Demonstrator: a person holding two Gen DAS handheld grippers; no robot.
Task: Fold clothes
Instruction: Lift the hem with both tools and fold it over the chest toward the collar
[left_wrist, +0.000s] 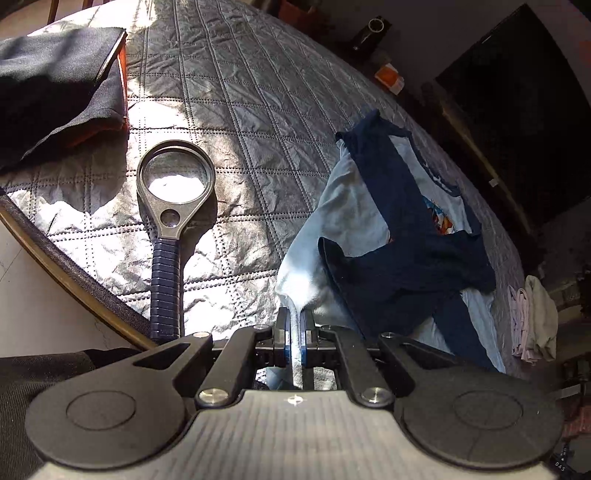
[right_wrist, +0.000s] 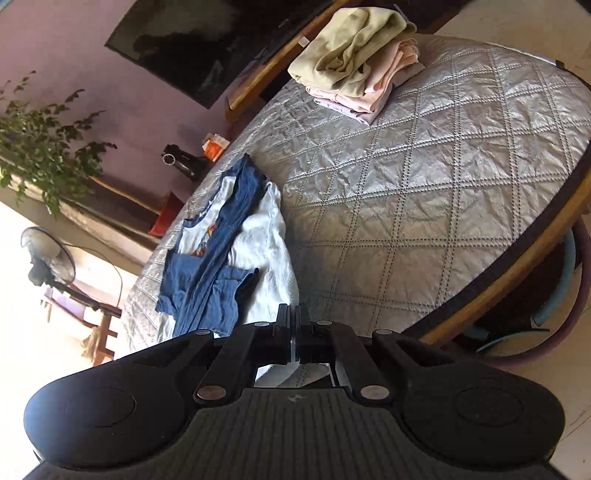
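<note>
The left gripper has its fingers pinched on the hem of a light blue shirt with navy sleeves, lying right of centre on the quilted desk. The right gripper pinches the same hem at lower centre. A magnifying glass lies left; folded clothes sit at the top.
</note>
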